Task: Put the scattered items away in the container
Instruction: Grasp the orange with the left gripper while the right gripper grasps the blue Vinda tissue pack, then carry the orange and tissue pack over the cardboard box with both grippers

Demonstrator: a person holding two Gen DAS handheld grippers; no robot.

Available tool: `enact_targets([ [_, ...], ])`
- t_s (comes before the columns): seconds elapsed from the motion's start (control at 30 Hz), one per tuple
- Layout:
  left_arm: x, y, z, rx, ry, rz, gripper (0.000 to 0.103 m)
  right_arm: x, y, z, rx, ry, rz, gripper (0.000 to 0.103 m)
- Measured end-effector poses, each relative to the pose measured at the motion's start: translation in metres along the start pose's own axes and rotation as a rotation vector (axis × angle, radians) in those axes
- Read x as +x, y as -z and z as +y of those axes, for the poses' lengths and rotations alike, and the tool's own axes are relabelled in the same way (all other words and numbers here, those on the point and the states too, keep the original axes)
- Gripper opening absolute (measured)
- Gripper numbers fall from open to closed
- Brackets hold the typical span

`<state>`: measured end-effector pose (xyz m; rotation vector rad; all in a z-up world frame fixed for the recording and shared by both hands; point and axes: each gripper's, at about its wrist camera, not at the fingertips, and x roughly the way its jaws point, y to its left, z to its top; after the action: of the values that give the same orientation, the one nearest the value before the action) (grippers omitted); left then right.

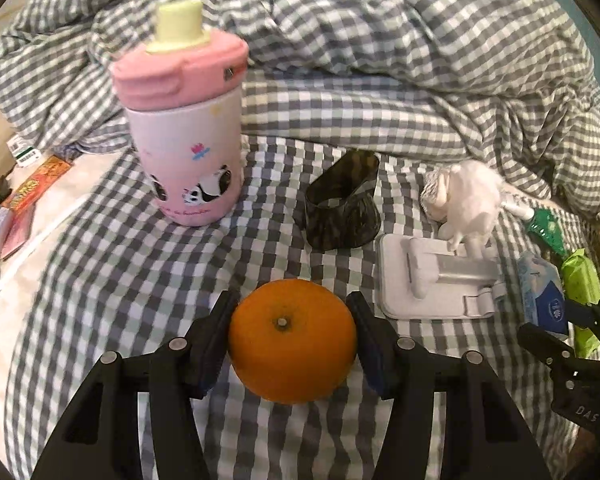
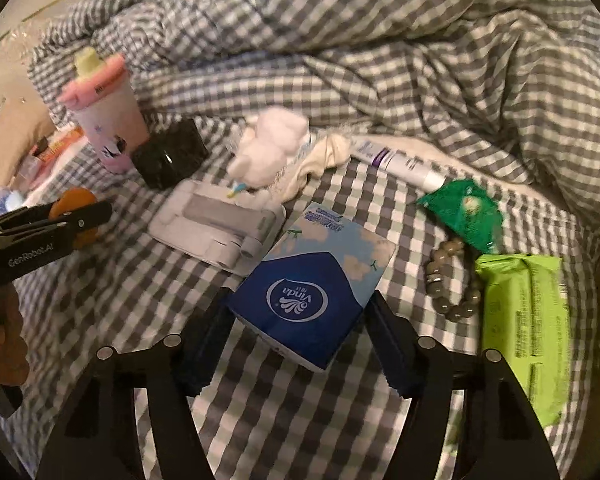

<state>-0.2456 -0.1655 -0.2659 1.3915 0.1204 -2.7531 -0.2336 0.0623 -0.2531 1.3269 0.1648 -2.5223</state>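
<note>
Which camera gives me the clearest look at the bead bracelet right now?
The right wrist view. The bead bracelet lies in plain sight on the checked sheet, between the green sachet and the lime wipes pack. The left wrist view does not show it; only the pack's end appears at its right edge.

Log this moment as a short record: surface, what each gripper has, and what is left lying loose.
surface: checked bedsheet
left gripper: closed on the orange
right gripper: closed on the blue tissue pack
upright: pink bottle
loose nearby: dark band, white stand, white plush toy, bead bracelet, green wipes pack
container: not in view
</note>
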Motion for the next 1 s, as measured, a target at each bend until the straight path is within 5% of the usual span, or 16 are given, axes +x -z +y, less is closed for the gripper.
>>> enact_targets([
  [0.2,-0.042,0.001,-0.006,-0.004,-0.042,-0.046,0.058,-0.045,0.0,-0.008,0.019,-0.021,-0.072,0.064],
  [1.0,-0.23,0.01,-0.085,0.016,0.038,-0.275,0.058,-0.264,0.04,-0.041,0.009,0.034,-0.438,0.064],
])
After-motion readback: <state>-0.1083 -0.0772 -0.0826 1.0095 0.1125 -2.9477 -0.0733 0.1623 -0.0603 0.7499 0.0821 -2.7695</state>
